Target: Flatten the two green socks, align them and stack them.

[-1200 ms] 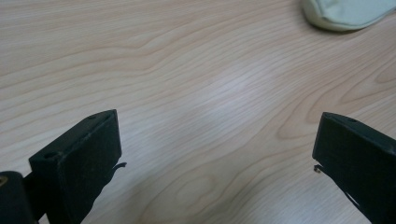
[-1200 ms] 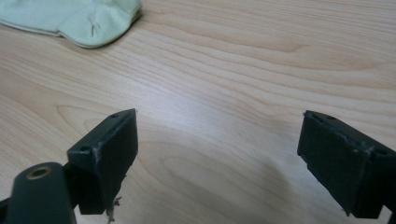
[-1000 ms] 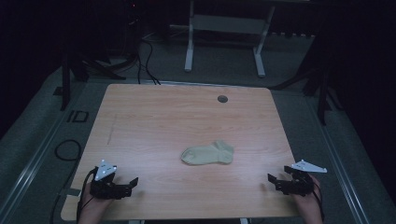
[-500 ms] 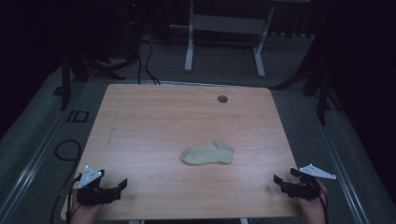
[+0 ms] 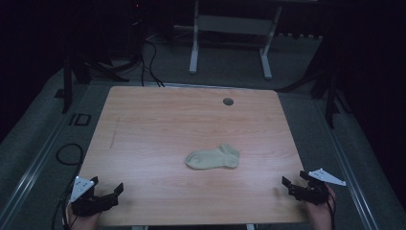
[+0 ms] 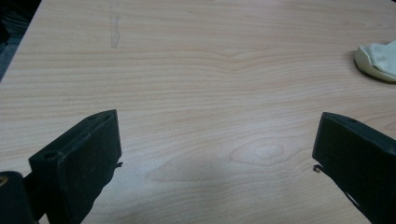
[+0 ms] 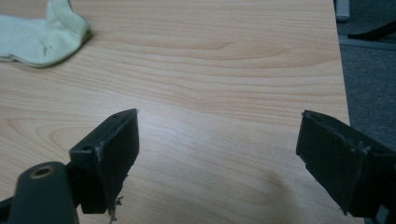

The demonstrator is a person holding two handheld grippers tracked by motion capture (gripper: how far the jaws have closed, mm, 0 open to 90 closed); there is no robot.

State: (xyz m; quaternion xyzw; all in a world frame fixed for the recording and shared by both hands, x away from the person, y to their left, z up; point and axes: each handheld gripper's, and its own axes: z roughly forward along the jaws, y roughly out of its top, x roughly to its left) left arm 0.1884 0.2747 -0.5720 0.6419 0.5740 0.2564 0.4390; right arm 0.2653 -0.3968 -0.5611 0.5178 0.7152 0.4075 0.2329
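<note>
I see the pale sock [image 5: 212,157] lying flat on the wooden table [image 5: 163,124], a little below the centre of the high view, well apart from both tools. My left gripper [image 5: 106,195] sits in the lower left corner of that frame, its jaws spread wide and holding nothing. My right gripper [image 5: 293,184] is in the lower right corner, also spread wide and empty. In the left gripper view the sock [image 6: 379,59] is cut off by the right edge; in the right gripper view the sock [image 7: 39,33] is cut off at the upper left. The small dark round spot [image 5: 228,101] near the table's far edge is hard to make out.
</note>
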